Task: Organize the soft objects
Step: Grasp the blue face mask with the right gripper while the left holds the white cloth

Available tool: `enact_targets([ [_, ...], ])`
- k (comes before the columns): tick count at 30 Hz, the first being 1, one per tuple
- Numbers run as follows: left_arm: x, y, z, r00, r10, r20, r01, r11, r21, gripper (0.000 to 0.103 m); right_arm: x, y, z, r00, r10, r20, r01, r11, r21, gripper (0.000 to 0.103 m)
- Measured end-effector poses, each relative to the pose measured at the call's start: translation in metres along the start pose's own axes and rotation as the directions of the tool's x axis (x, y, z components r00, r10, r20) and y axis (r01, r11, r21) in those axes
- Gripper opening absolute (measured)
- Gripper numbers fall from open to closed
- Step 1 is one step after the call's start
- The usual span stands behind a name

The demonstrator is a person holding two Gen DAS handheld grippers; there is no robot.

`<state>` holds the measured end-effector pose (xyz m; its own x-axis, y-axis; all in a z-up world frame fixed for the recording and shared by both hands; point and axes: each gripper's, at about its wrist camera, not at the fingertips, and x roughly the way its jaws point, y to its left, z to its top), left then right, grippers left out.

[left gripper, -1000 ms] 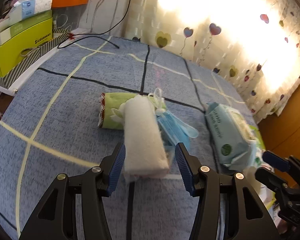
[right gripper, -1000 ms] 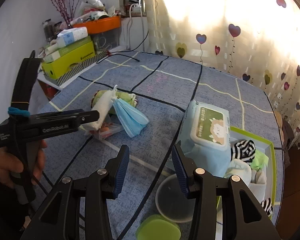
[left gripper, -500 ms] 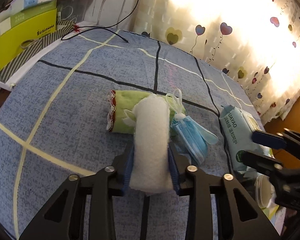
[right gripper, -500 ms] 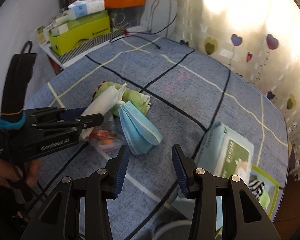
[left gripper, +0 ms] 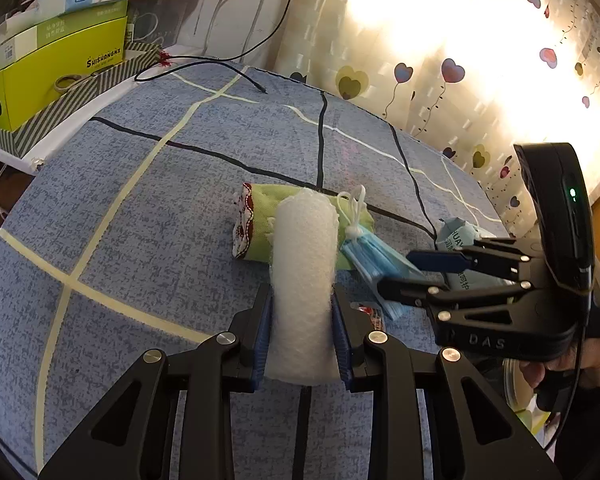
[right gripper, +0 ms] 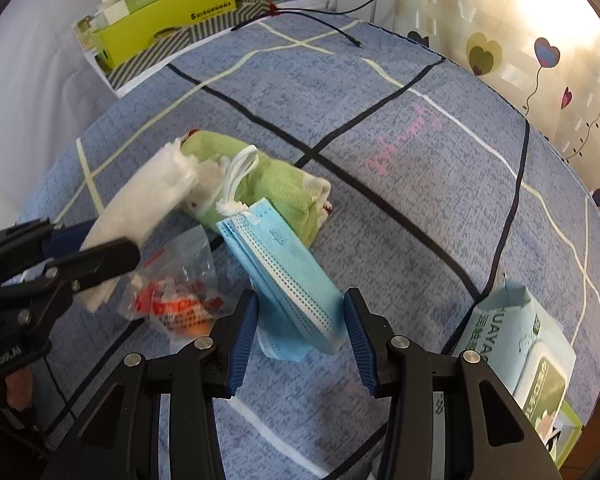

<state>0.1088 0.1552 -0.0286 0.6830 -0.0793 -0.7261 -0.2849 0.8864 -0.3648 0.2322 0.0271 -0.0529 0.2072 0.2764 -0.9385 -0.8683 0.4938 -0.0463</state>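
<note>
White fleece roll [left gripper: 303, 276] sits squeezed between my left gripper's [left gripper: 302, 338] closing pads, its far end on the green cloth roll [left gripper: 268, 216] ahead. My right gripper [right gripper: 300, 332] straddles the blue face masks [right gripper: 284, 276], jaws closing but not yet touching them

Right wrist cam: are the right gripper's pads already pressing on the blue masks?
No. The blue masks lie between the closing right gripper pads, with a visible gap on both sides.
</note>
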Motion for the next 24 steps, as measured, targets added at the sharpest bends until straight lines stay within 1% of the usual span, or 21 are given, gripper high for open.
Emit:
enact_targets([
  [1, 0.000, -0.001, 0.000, 1.000, -0.002, -0.001, 0.002, 1.000, 0.001, 0.029, 0.000, 0.001, 0.001, 1.000, 0.004, 0.002, -0.004, 1.000, -0.005, 0.026],
  [2, 0.000, -0.001, -0.001, 1.000, -0.001, -0.001, 0.001, 1.000, 0.003, 0.029, -0.001, 0.002, 0.002, 1.000, 0.011, 0.005, -0.011, 1.000, -0.014, 0.018],
  [3, -0.001, -0.003, -0.001, 1.000, 0.000, 0.000, 0.000, 1.000, 0.005, 0.029, -0.001, 0.006, 0.002, 1.000, 0.021, 0.010, -0.021, 0.999, -0.027, 0.014],
  [4, -0.002, -0.004, -0.001, 1.000, -0.003, 0.001, 0.003, 1.000, 0.007, 0.029, -0.003, 0.010, 0.001, 1.000, 0.008, 0.021, -0.007, 0.999, -0.038, 0.011],
  [5, -0.004, -0.005, -0.001, 1.000, -0.006, 0.005, 0.006, 1.000, 0.010, 0.029, -0.007, 0.012, 0.000, 0.999, -0.007, 0.032, 0.009, 0.999, -0.043, 0.011],
  [6, -0.007, -0.007, -0.001, 1.000, -0.006, 0.011, 0.006, 1.000, 0.014, 0.029, -0.011, 0.013, 0.000, 0.999, -0.006, 0.043, 0.008, 0.999, -0.044, 0.010],
  [7, -0.009, -0.008, -0.001, 1.000, -0.008, 0.015, 0.008, 1.000, 0.016, 0.029, -0.017, 0.014, -0.002, 0.998, 0.003, 0.059, -0.001, 0.999, -0.039, 0.004],
  [11, -0.025, -0.017, -0.003, 0.999, -0.020, 0.044, 0.019, 0.999, 0.031, 0.029, -0.048, 0.013, -0.013, 0.992, 0.006, 0.130, -0.005, 1.000, -0.006, 0.004],
  [14, -0.035, -0.025, -0.005, 0.998, -0.029, 0.058, 0.026, 0.999, 0.043, 0.029, -0.064, 0.014, -0.020, 0.987, -0.019, 0.158, 0.018, 1.000, 0.002, 0.004],
  [16, -0.040, -0.029, -0.006, 0.997, -0.033, 0.064, 0.030, 0.998, 0.049, 0.029, -0.071, 0.013, -0.025, 0.984, -0.025, 0.178, 0.021, 1.000, 0.021, 0.004],
  [18, -0.047, -0.035, -0.007, 0.997, -0.044, 0.068, 0.040, 0.998, 0.056, 0.029, -0.079, 0.011, -0.031, 0.980, -0.015, 0.198, 0.008, 0.999, 0.038, 0.004],
  [21, -0.058, -0.048, -0.010, 0.995, -0.056, 0.082, 0.050, 0.995, 0.082, 0.029, -0.098, 0.010, -0.046, 0.971, -0.019, 0.236, 0.005, 0.998, 0.060, 0.004],
  [24, -0.064, -0.064, -0.013, 0.993, -0.079, 0.083, 0.070, 0.992, 0.108, 0.029, -0.123, 0.004, -0.066, 0.958, -0.035, 0.284, 0.007, 0.995, 0.101, 0.004],
])
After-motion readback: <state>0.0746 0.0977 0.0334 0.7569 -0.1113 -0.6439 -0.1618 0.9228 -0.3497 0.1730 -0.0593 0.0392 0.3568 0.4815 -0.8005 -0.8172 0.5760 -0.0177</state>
